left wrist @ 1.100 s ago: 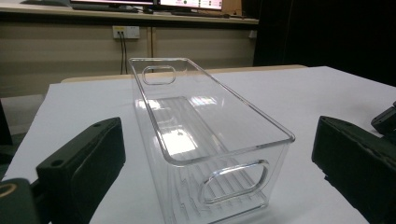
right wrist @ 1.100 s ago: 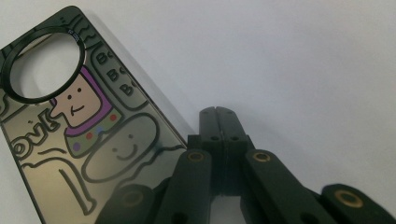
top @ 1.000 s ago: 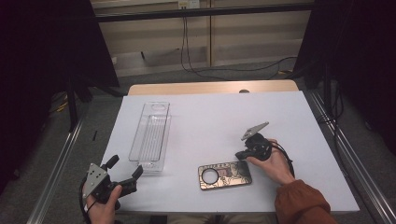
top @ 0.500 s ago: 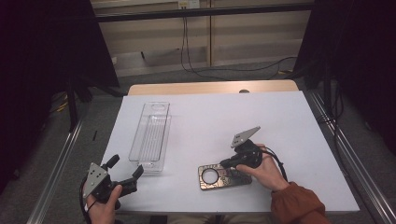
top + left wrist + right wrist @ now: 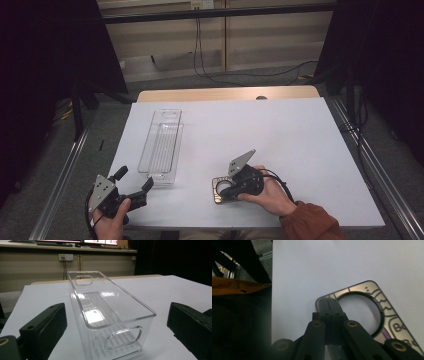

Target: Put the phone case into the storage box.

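1. The flat metal plate (image 5: 220, 189) with a round hole lies on the white table (image 5: 280, 130) near its front edge, at about 6 o'clock from the table's middle. In the high view most of the plate is hidden under the right gripper and hand; only its left end with the ring shows.
2. In the right gripper view the plate (image 5: 372, 312) runs off the lower right edge, so its printed letters are cut off and cannot be read.
3. The right gripper (image 5: 226, 192) rests over the plate with its jaws pressed together. In the right gripper view the right gripper (image 5: 330, 305) has its tips on the plate's corner, at about 9 o'clock from the ring. Whether they pinch the plate's edge or only touch it I cannot tell.
4. At 10 o'clock from the plate, well apart, stands a clear plastic bin (image 5: 162, 145), long and narrow, open at the top.
5. The left gripper (image 5: 134, 182) sits at the table's front left corner, at 6 o'clock from the bin, jaws spread wide with nothing between them.
6. In the left gripper view the bin (image 5: 107, 315) stands just ahead of the jaws, its near end cut off at the bottom.
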Demonstrator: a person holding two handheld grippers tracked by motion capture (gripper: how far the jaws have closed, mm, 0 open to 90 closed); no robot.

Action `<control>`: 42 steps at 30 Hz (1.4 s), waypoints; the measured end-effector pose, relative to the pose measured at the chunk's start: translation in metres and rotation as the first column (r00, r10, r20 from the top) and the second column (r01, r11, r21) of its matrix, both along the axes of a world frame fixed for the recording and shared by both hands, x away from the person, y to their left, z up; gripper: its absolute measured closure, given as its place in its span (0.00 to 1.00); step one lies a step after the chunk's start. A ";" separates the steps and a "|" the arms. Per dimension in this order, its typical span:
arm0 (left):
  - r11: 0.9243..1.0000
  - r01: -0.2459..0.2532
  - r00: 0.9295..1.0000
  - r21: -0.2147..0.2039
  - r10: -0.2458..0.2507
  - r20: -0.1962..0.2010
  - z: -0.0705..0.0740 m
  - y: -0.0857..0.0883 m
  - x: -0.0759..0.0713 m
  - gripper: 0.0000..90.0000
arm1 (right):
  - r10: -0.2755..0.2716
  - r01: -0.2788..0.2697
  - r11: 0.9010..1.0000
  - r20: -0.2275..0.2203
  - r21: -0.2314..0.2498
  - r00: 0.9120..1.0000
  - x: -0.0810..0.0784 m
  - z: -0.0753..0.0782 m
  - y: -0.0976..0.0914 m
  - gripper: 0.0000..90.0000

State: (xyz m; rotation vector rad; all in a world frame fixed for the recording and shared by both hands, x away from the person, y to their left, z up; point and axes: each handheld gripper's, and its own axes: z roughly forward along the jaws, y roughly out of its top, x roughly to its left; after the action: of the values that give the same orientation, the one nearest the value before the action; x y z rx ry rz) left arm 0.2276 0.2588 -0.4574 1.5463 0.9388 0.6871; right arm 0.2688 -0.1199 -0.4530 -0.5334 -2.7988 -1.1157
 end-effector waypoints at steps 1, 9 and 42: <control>1.000 0.000 1.000 0.000 0.000 0.000 0.000 0.000 0.000 0.03 | 0.011 -0.011 1.000 -0.004 0.003 1.000 -0.001 -0.001 0.001 1.00; 1.000 0.002 1.000 0.000 -0.002 -0.002 0.000 0.000 0.000 0.03 | 0.061 -0.061 0.998 -0.020 -0.013 0.998 -0.010 -0.008 0.017 1.00; 1.000 0.010 1.000 0.003 -0.010 -0.004 0.000 -0.001 0.001 0.03 | 0.006 -0.007 0.999 -0.023 -0.042 1.000 0.002 -0.018 0.030 1.00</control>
State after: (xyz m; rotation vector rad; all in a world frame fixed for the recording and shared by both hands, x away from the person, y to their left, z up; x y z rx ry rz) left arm 0.2283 0.2580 -0.4578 1.5549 0.9332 0.6792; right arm 0.2705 -0.0903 -0.4712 -0.5367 -2.8087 -1.0446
